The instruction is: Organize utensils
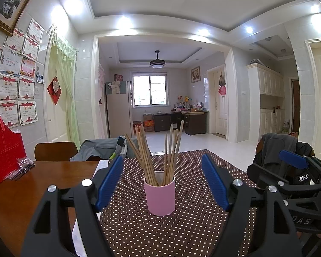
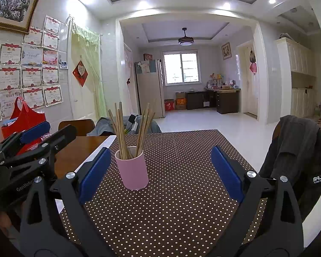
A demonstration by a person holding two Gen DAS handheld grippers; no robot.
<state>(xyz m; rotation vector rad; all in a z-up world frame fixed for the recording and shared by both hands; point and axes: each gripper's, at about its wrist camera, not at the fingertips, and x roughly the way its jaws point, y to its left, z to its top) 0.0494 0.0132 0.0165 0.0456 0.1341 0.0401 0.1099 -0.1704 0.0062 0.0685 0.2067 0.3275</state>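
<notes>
A pink cup (image 1: pixel 159 194) stands upright on the dotted brown cloth (image 1: pixel 182 231), holding several wooden chopsticks (image 1: pixel 158 150) that fan out of its top. My left gripper (image 1: pixel 162 171) is open and empty, its blue pads either side of the cup and a little short of it. In the right wrist view the cup (image 2: pixel 132 168) with chopsticks (image 2: pixel 130 128) sits left of centre. My right gripper (image 2: pixel 160 167) is open and empty, with the cup near its left pad. Each gripper shows at the edge of the other's view.
The cloth (image 2: pixel 182 192) covers the right part of a wooden table (image 1: pixel 32 184). A red bag (image 1: pixel 4 150) and a small plastic packet (image 1: pixel 23 167) lie at the table's left. Chairs with draped clothing (image 2: pixel 297 150) stand at the far end and the right.
</notes>
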